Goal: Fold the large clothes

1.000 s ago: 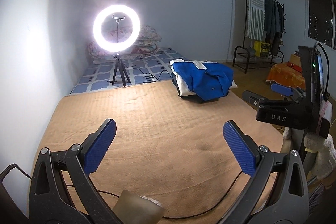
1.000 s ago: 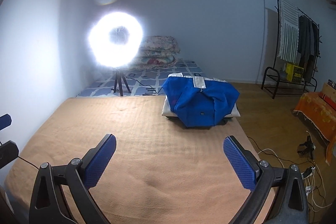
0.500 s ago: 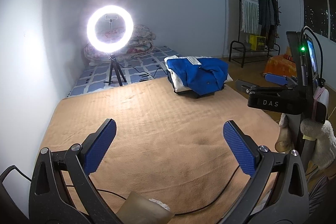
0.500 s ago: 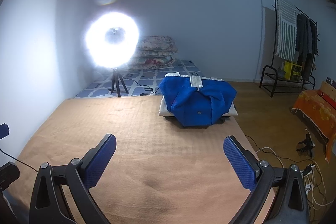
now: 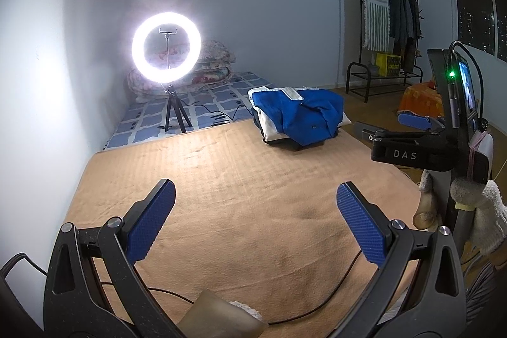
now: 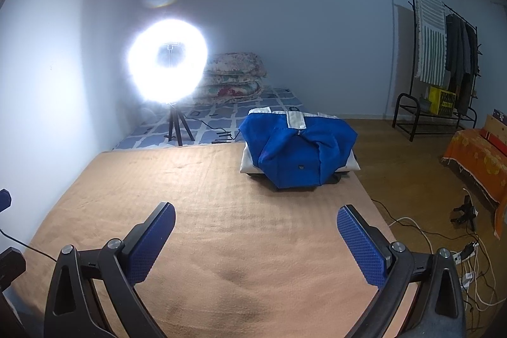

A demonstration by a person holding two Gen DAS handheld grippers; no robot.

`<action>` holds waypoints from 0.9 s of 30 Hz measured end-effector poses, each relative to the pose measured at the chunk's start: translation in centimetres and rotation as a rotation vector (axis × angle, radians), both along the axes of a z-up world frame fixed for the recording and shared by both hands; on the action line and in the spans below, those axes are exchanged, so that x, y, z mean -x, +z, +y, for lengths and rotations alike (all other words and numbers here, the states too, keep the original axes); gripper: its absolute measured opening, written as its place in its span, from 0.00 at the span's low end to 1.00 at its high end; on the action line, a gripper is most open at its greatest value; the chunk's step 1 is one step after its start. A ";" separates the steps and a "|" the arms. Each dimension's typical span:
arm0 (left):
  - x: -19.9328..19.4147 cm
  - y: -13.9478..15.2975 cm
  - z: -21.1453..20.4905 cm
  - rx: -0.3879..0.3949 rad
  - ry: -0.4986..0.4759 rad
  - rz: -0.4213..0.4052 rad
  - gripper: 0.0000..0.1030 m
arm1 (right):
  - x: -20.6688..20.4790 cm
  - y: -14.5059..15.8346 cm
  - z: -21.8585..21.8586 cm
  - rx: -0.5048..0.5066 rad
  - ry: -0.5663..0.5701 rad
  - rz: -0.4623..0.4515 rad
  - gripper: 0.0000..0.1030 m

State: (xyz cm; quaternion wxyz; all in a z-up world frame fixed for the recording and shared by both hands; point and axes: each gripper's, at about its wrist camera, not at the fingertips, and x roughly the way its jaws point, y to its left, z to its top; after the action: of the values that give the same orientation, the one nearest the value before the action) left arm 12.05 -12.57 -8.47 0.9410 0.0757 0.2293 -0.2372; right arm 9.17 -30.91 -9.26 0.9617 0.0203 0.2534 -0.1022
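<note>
While both the left gripper [image 5: 255, 222] and right gripper [image 6: 256, 238] hang with fingers spread wide and empty above the tan blanket [image 6: 221, 211], the folded blue garment [image 6: 299, 156] lies well ahead, topping a small clothes pile at the blanket's far right corner.

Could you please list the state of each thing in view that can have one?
Left hand-held gripper: open, empty.
Right hand-held gripper: open, empty.
Blue garment: folded, on top of a stack.
Ring light: on.
Green LED: lit.
Blanket: spread flat.
</note>
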 end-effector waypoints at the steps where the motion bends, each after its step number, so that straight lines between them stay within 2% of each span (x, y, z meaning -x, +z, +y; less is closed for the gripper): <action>1: 0.0 0.0 0.0 -0.001 0.001 -0.001 1.00 | 0.0 0.0 0.0 0.002 0.000 0.000 1.00; 27: 0.1 0.4 0.1 0.002 0.001 0.003 1.00 | 0.1 0.0 0.4 0.014 0.008 0.007 1.00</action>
State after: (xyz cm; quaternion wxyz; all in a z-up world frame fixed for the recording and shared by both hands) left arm 11.91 -12.47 -8.07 0.9408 0.0742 0.2307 -0.2369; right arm 9.12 -30.47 -9.28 0.9613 0.0121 0.2563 -0.1002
